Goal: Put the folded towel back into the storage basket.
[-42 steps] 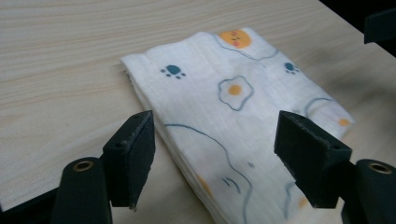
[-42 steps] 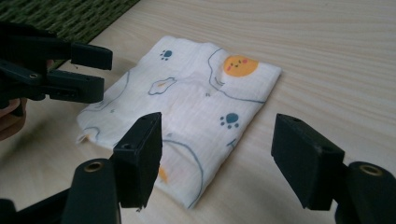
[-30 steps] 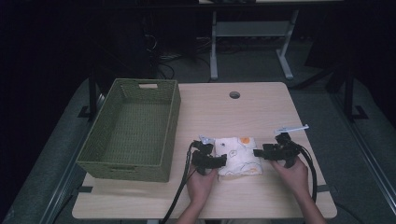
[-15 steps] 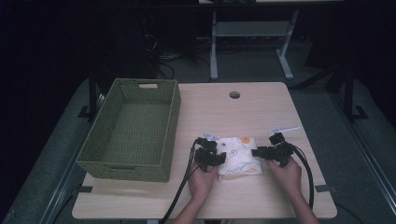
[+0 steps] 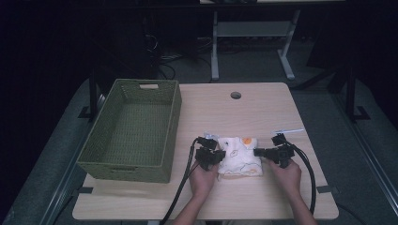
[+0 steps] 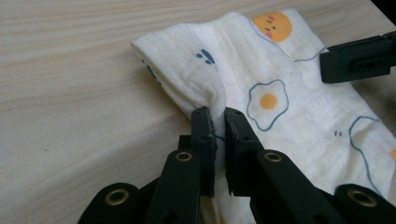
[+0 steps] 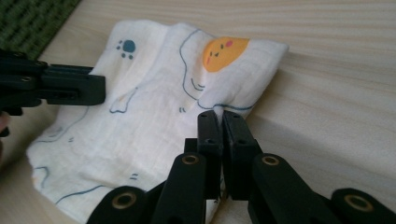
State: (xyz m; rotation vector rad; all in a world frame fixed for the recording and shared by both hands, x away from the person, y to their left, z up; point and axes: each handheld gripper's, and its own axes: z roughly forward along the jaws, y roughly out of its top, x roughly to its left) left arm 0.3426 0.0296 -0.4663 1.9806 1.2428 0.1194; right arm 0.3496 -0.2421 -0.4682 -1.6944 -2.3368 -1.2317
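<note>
1. Wooden table (image 5: pixel 263 108) carried everything; both grippers worked near its front edge.
2. Green woven basket (image 5: pixel 133 129) stood well to the left of the left gripper, apart from it.
3. White folded cloth (image 5: pixel 241 156) with fried-egg print lay flat on the table between the two grippers, touching both.
4. Left gripper (image 5: pixel 217 155) sat at the cloth's left edge. Its jaws had just been closing and were pinched nearly together on a fold of that edge (image 6: pixel 205 93).
5. Right gripper (image 5: pixel 259 152) sat at the cloth's right edge, jaws likewise just closed, clamping the edge beside the orange yolk face (image 7: pixel 224 52).
</note>
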